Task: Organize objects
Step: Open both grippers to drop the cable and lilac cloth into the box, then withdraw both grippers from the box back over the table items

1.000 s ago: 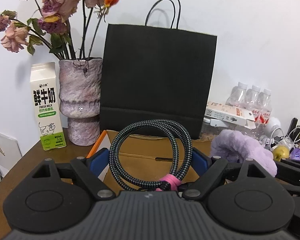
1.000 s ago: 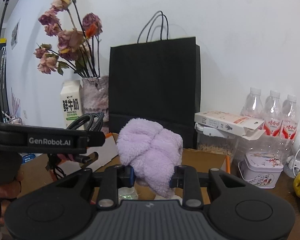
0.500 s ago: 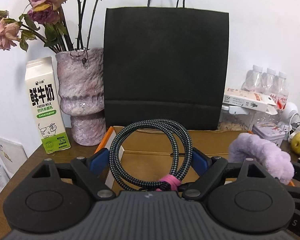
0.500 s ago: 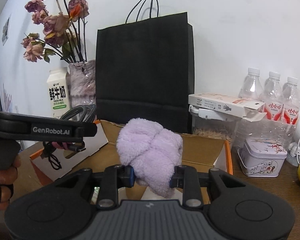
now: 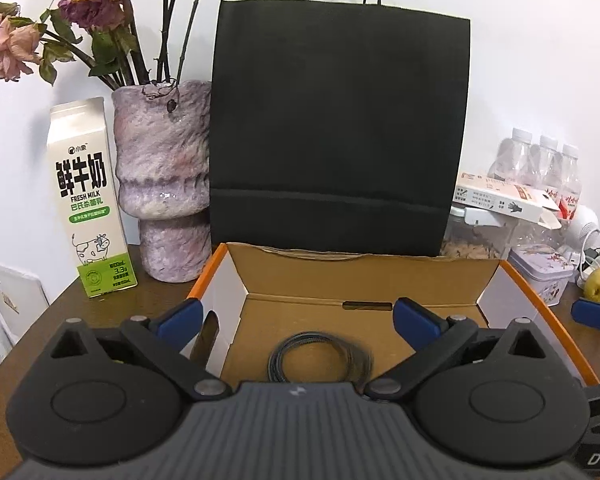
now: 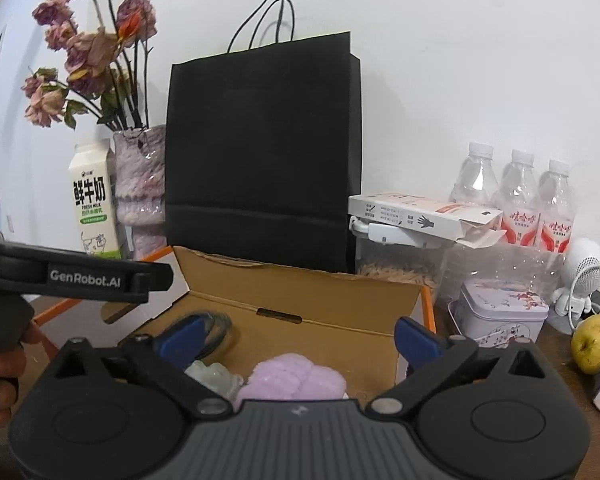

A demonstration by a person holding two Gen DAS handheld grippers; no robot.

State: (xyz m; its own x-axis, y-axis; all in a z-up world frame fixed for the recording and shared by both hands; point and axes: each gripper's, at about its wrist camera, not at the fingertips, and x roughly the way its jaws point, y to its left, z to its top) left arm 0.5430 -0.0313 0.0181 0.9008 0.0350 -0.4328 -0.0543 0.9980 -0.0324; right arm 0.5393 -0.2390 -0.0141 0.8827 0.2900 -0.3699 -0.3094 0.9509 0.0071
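Standing apart after just opening, the left claw point(image 5: 296, 314) has released the coiled cable point(image 5: 320, 360) into the cardboard box point(image 5: 364, 272); right claw point(image 6: 296, 336), likewise newly spread, hangs over the purple plush point(image 6: 292, 380) at six o'clock inside; both items look deliberately boxed.

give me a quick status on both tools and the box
Left tool and right tool open, jaws just opened. Coiled cable and purple fluffy item lie in cardboard box. Nothing in the way.

left gripper point(image 5: 298, 314) jaws just sprang wide open, coiled cable point(image 5: 320, 362) sits loose below them in the cardboard box point(image 5: 360, 276).
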